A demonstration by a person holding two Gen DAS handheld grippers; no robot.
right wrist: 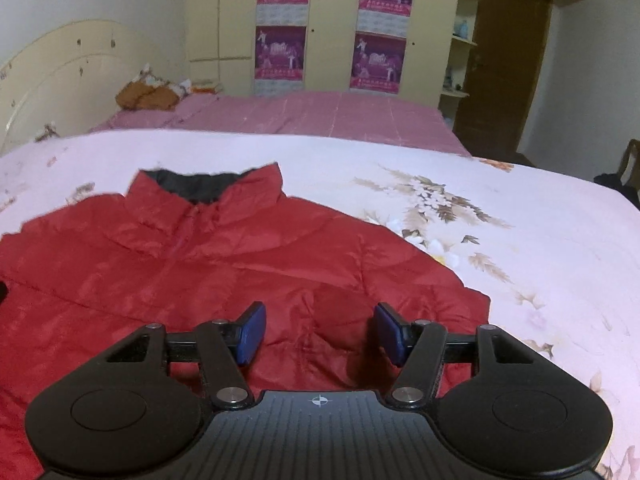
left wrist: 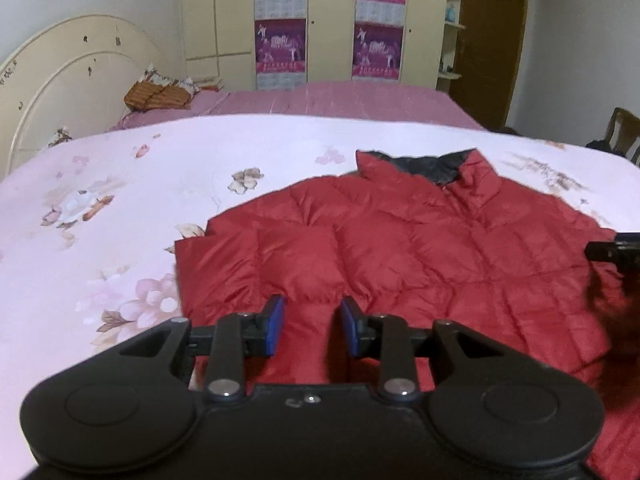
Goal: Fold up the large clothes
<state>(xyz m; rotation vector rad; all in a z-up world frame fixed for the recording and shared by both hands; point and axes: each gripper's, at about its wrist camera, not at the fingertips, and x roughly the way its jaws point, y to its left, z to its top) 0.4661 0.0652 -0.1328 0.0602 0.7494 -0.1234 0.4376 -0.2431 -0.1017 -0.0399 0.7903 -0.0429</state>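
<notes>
A red quilted puffer jacket (left wrist: 400, 248) is spread front-up on the floral pink bedspread (left wrist: 120, 208), directly ahead of both grippers. The left gripper (left wrist: 312, 330) and right gripper (right wrist: 320, 334) are held apart, empty, over its lower part. The slick, puffy, light shell is judged best pinched at hem corners.

You worked over a bed spread with a pale floral sheet (left wrist: 120, 208); behind it lay a pink quilt (right wrist: 312, 116) and a cream arched headboard (left wrist: 72, 76). Cream wardrobes (right wrist: 332, 28) carrying purple posters (right wrist: 280, 54) lined the far wall, beside a brown door (right wrist: 512, 60) and open shelves (right wrist: 460, 36).
</notes>
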